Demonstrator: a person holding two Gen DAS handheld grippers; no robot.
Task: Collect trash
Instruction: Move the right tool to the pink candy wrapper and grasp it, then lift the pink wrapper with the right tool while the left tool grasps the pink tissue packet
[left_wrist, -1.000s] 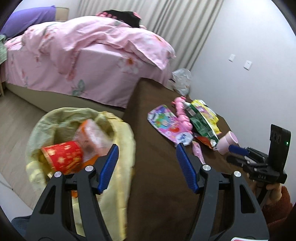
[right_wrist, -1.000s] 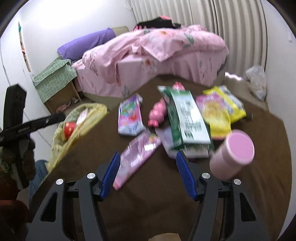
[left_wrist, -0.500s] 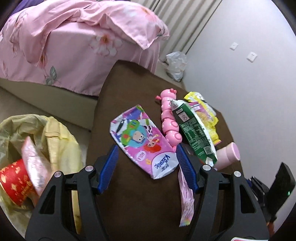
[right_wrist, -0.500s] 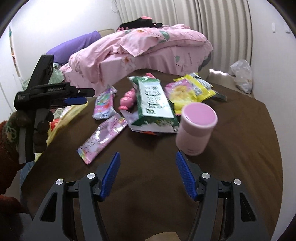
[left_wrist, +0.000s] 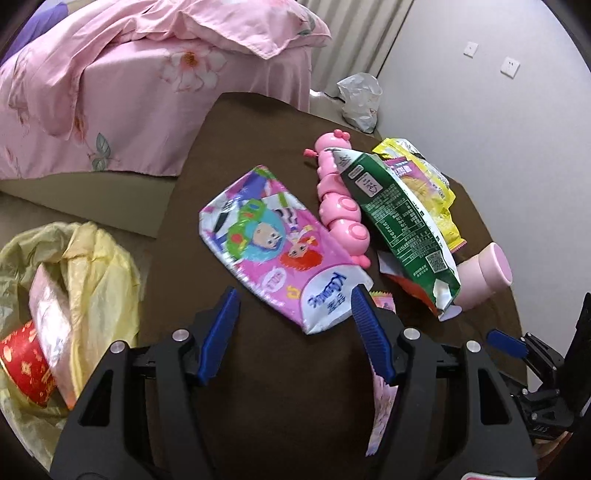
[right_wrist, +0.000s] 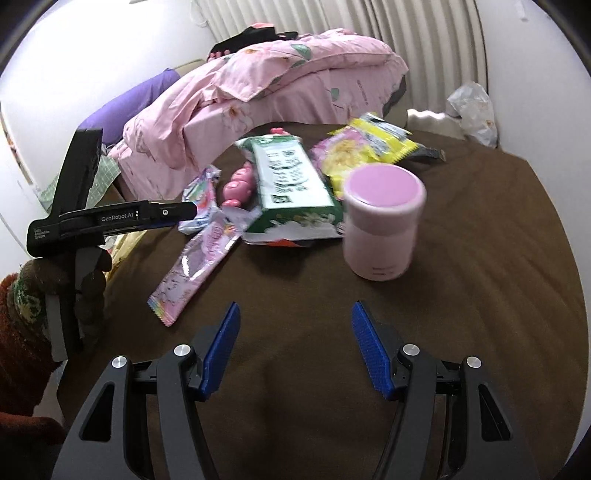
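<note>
Left tool (left_wrist: 291, 317) is hovering with jaws spread and empty around the cartoon tissue pack (left_wrist: 280, 251) at centre frame, lining up a pinch toward the yellow trash bag (left_wrist: 92, 258) lower left.

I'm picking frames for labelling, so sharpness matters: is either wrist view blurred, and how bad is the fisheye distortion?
Left wrist view: sharp, the print on the cartoon wrapper and green packet crisp. Right wrist view: green packet and pink cup smeared sideways. Both views: edges curve strongly, corners black.
</note>
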